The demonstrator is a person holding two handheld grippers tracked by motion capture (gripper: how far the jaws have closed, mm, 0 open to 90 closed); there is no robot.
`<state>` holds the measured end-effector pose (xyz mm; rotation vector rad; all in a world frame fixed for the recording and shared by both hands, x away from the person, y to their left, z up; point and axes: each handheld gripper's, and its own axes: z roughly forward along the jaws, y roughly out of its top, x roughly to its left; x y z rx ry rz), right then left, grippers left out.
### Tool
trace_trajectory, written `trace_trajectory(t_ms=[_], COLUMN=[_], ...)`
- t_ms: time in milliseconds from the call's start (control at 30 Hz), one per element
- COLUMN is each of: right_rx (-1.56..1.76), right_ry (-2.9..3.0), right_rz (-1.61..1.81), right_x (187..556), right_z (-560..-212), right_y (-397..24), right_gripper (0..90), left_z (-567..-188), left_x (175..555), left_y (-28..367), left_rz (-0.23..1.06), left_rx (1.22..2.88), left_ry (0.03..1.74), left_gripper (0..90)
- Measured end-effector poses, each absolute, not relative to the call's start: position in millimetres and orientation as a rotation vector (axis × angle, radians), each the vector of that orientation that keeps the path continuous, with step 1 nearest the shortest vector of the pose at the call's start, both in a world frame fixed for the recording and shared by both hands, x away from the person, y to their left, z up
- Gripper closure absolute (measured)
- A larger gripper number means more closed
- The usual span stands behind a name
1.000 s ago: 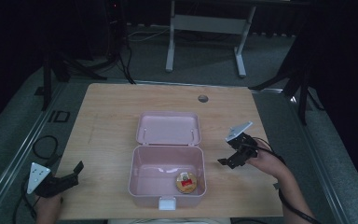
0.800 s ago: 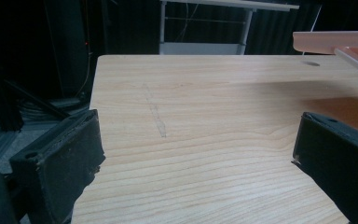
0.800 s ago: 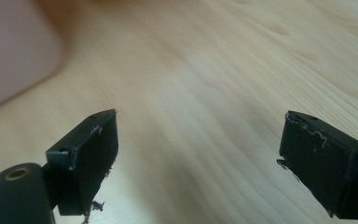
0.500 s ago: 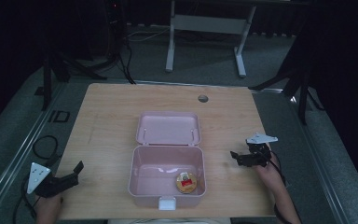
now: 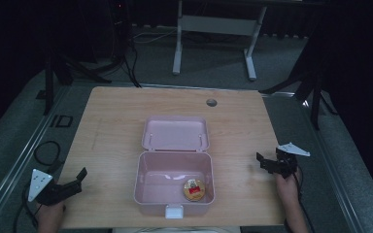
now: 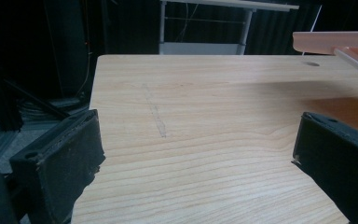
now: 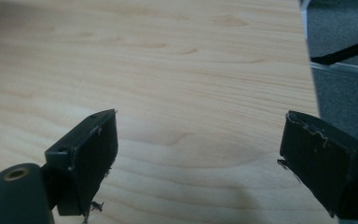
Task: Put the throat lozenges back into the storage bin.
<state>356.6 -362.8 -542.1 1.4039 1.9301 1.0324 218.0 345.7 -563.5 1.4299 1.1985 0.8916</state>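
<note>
The pink box [image 5: 174, 184] sits open at the near middle of the surface [image 5: 116, 121], its lid [image 5: 176, 133] laid back flat behind it. A round tin [image 5: 194, 189] lies in the box's near right corner. My left claw [image 5: 75, 180] rests well left of the box at the surface's near edge, jaws spread wide, holding nothing. My right claw [image 5: 264, 162] hovers well right of the box, jaws also wide and empty.
</note>
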Motion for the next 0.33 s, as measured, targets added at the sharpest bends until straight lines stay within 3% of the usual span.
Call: trace_trajectory(t_ms=[333], right_rx=[1.455], right_ry=[1.898], right_rz=[1.014], right_x=[359.7], right_z=[-545.4], right_y=[-369.4], right_gripper=[11.0], left_z=[-563.5], left_x=[217.8], left_y=[346.0], left_rz=[0.889], left_rx=[1.426], left_ry=[1.201], left_gripper=[2.0])
